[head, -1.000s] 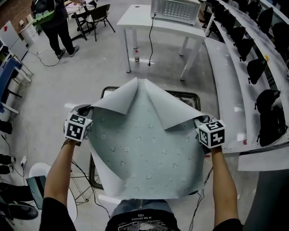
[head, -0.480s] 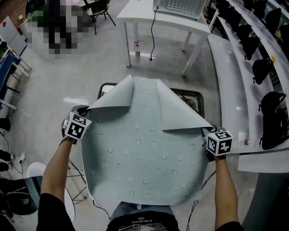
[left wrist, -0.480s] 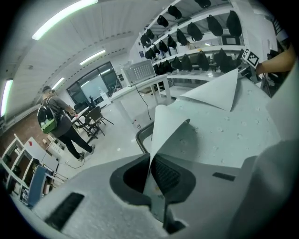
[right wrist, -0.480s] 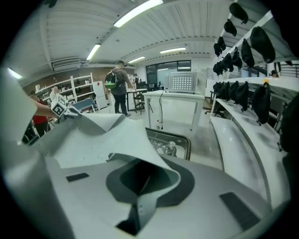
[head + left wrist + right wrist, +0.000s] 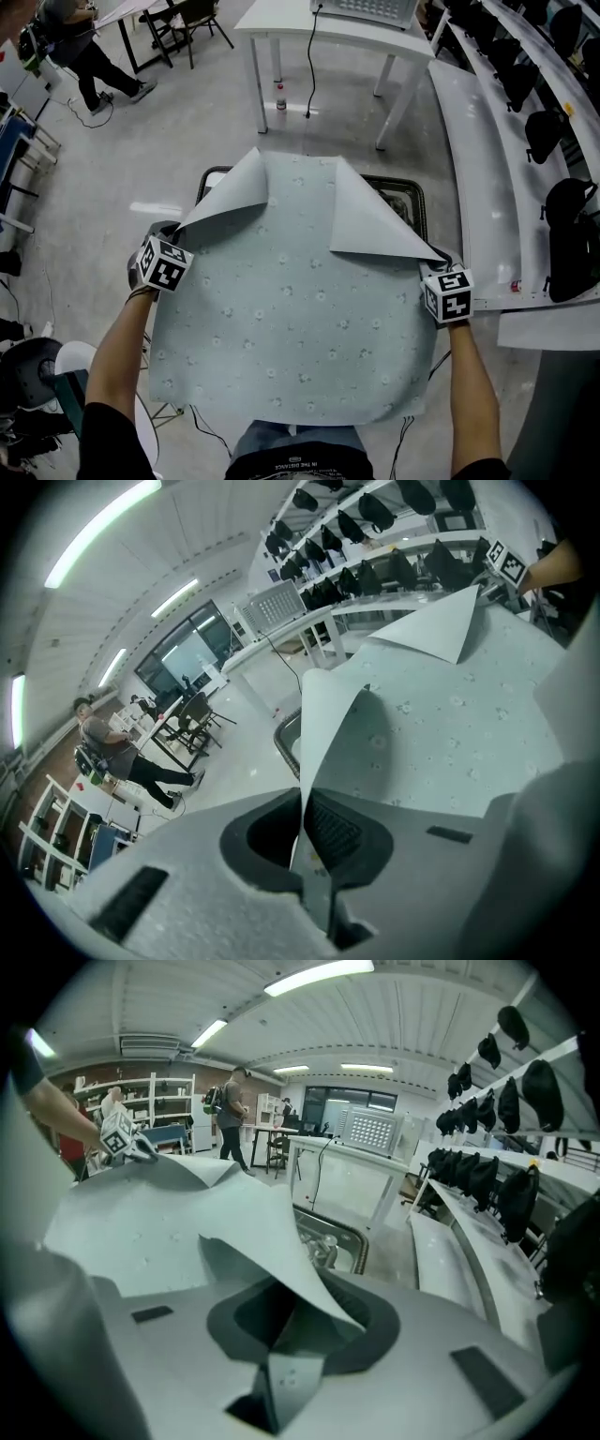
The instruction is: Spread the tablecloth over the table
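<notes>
A pale grey-green tablecloth [image 5: 291, 319] with small flower print hangs spread over a small dark-rimmed table [image 5: 212, 174]. Its two far corners are folded back toward me. My left gripper [image 5: 178, 246] is shut on the cloth's left edge; in the left gripper view the cloth [image 5: 441, 714] runs pinched between the left gripper's [image 5: 305, 841] pads. My right gripper [image 5: 434, 261] is at the right edge. Its jaws have just been opening, and in the right gripper view the cloth's edge [image 5: 281, 1241] lies loose in the right gripper's [image 5: 291, 1321] gap.
A white table [image 5: 328, 23] stands beyond, with a bottle [image 5: 279, 94] on the floor by its leg. A long white bench [image 5: 469, 150] and shelves with black bags [image 5: 567, 239] run along the right. A person [image 5: 70, 47] stands far left. A stool [image 5: 70, 370] is lower left.
Both grippers have sunk with the cloth and drawn a little further apart. The cloth now lies flatter and lower over the table, covering more of its rim.
</notes>
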